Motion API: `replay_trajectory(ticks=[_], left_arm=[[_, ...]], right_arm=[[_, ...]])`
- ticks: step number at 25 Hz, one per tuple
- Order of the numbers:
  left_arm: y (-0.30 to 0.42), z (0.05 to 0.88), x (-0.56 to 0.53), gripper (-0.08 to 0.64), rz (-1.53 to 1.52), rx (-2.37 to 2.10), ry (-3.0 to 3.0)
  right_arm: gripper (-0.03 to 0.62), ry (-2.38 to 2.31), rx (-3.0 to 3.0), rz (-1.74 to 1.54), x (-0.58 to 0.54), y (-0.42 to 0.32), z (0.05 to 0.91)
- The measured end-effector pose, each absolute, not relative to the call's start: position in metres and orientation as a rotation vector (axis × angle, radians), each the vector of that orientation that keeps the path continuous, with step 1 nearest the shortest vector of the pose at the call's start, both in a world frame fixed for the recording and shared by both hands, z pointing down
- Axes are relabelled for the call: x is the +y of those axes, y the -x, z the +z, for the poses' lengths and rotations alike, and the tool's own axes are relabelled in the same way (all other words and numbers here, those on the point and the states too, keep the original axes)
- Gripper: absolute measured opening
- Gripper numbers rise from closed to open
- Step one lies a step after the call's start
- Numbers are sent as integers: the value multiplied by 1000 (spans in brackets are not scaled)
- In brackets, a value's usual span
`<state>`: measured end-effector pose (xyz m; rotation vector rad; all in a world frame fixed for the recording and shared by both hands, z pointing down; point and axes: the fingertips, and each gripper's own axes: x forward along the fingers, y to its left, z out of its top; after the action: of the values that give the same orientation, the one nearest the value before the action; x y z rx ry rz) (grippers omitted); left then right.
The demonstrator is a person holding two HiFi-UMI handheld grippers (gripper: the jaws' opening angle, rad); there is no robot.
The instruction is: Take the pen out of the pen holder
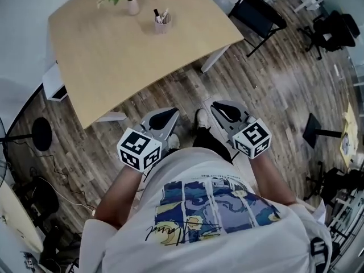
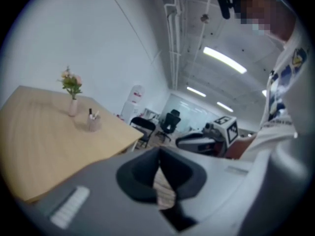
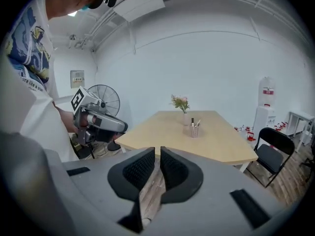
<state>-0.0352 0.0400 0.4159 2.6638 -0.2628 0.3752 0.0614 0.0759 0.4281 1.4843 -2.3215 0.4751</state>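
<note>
A mesh pen holder [image 1: 162,24] with a black pen [image 1: 157,14] and other pens stands on the far part of a light wooden table [image 1: 114,61]. It also shows small in the left gripper view as the pen holder [image 2: 93,123] and in the right gripper view as the pen holder [image 3: 194,131]. My left gripper [image 1: 169,114] and right gripper [image 1: 220,104] are held side by side over the wooden floor, well short of the table. The left gripper [image 2: 158,154] has its jaw tips together on nothing. The right gripper [image 3: 157,154] shows only a thin slit and holds nothing.
A vase of flowers [image 1: 131,3] stands beside the pen holder. A black chair [image 1: 259,13] sits at the table's right end, a standing fan [image 1: 40,134] to the left on the floor, and a water dispenser [image 3: 266,107] by the wall. The person's shoes [image 1: 200,118] are between the grippers.
</note>
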Motion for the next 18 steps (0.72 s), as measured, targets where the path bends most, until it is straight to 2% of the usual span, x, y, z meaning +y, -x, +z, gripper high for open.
replay_trajectory(ticks=[2,10,18], left_arm=[[37,419,19,12,378,-325,-2658],[27,431,-79,14,411,-641,-2596],[-17,410,-161,14,369,-898,-2524]], right_arm=[[52,-1453,-2342,482,50,-69,431],[51,-1292,-2449,507,-81,-119,452],[64,-1138,-2490,555,-228,-179,474]])
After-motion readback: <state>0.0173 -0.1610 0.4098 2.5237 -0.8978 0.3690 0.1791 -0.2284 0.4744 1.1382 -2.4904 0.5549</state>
